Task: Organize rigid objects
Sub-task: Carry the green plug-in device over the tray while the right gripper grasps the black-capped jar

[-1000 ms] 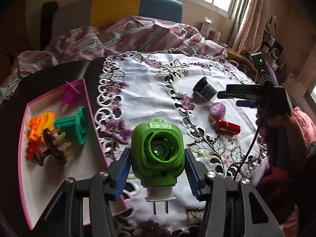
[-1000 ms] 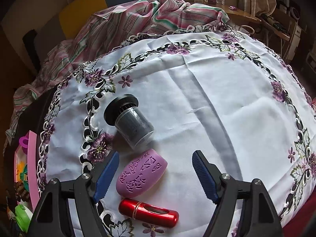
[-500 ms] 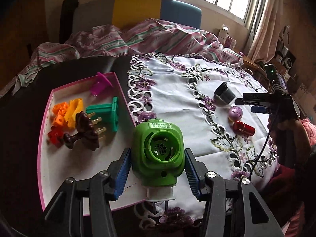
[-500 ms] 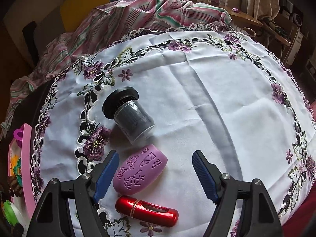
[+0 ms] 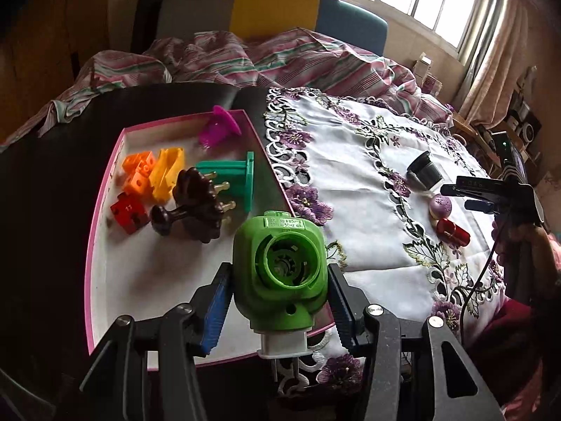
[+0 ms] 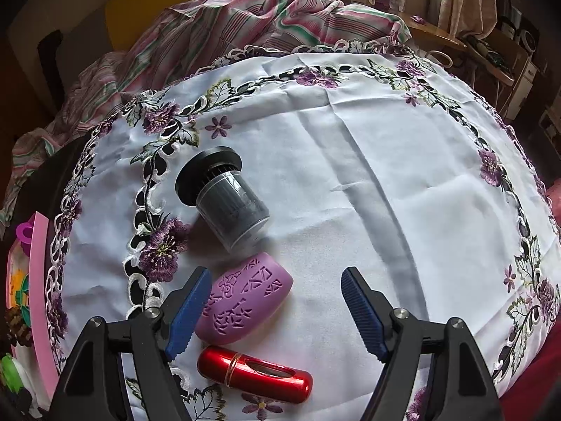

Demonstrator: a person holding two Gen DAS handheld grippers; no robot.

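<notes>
Left hand-held gripper [image 5: 278, 296] clamped on green plug-in device [image 5: 279, 273], held over near right part of pink-rimmed tray [image 5: 92, 238]. Tray holds orange blocks [image 5: 137, 172], yellow piece [image 5: 167, 172], red block [image 5: 127, 211], brown knob [image 5: 196, 207], teal plug [image 5: 233, 177], magenta piece [image 5: 218, 127]. Right hand-held gripper [image 6: 275, 310] spread wide, holding nothing, above embroidered cloth [image 6: 368, 182] on counter. Purple case [image 6: 243, 303] touching its left finger; red tube [image 6: 255, 379] just beside case; dark cylinder [image 6: 228, 203] beyond.

The green plug-in device [image 5: 280, 273] hides part of the pink tray [image 5: 92, 231]; its label is unreadably small.
</notes>
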